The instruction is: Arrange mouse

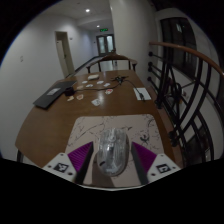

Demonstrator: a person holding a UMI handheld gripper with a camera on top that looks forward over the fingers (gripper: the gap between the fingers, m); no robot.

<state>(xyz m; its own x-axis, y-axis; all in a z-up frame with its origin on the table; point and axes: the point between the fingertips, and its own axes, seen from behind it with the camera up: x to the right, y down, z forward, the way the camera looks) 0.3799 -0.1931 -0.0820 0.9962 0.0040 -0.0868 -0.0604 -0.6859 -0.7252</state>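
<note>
A clear, silvery mouse (pixel 111 150) stands between the two fingers of my gripper (pixel 112 158). The purple pads (pixel 84 157) press on its left and right sides, so the gripper is shut on it. The mouse sits over the near end of a pale grey mat (pixel 120 127) that lies on the brown wooden table (pixel 70 118), just ahead of the fingers. A thin cable (pixel 92 130) curls across the mat. I cannot tell whether the mouse touches the mat or hangs just above it.
A dark laptop (pixel 47 98) lies at the table's far left. White papers and small items (pixel 100 88) lie beyond the mat, with another sheet (pixel 142 93) to the right. Dark chairs and a railing (pixel 178 95) stand along the right side.
</note>
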